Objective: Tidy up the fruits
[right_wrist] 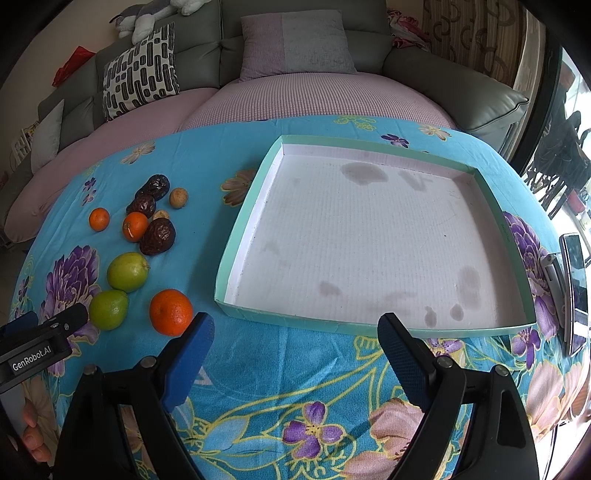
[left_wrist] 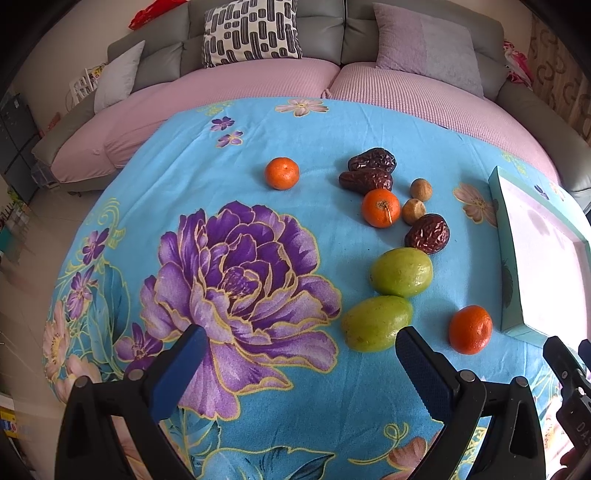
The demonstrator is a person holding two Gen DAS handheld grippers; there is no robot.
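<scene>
Cloth [left_wrist: 295,155] on surface: bright blue w/ big purple flowers, yellow outlines. Oranges [left_wrist: 381,208]: orange. Dates [left_wrist: 427,233]: dark red-brown, wrinkly. Two green fruits [left_wrist: 401,272]. Tray [right_wrist: 236,236]: teal rim, white inside w/ grey stains. Cushion [left_wrist: 251,31]: black-white blocks. Tongs pads [left_wrist: 177,373]: blue, arms black.

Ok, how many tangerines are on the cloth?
3: one far left, alone; one mid-cluster beside the dried dates; one nearest, by the tray corner. None seems hidden.

A blue floral cloth [right_wrist: 258,369] covers the table. Behind it stands a grey sofa [right_wrist: 443,85] with pink seat covers [left_wrist: 258,85], 1 black-and-white patterned pillow [left_wrist: 251,31] and 1 lilac pillow [right_wrist: 295,44].
</scene>
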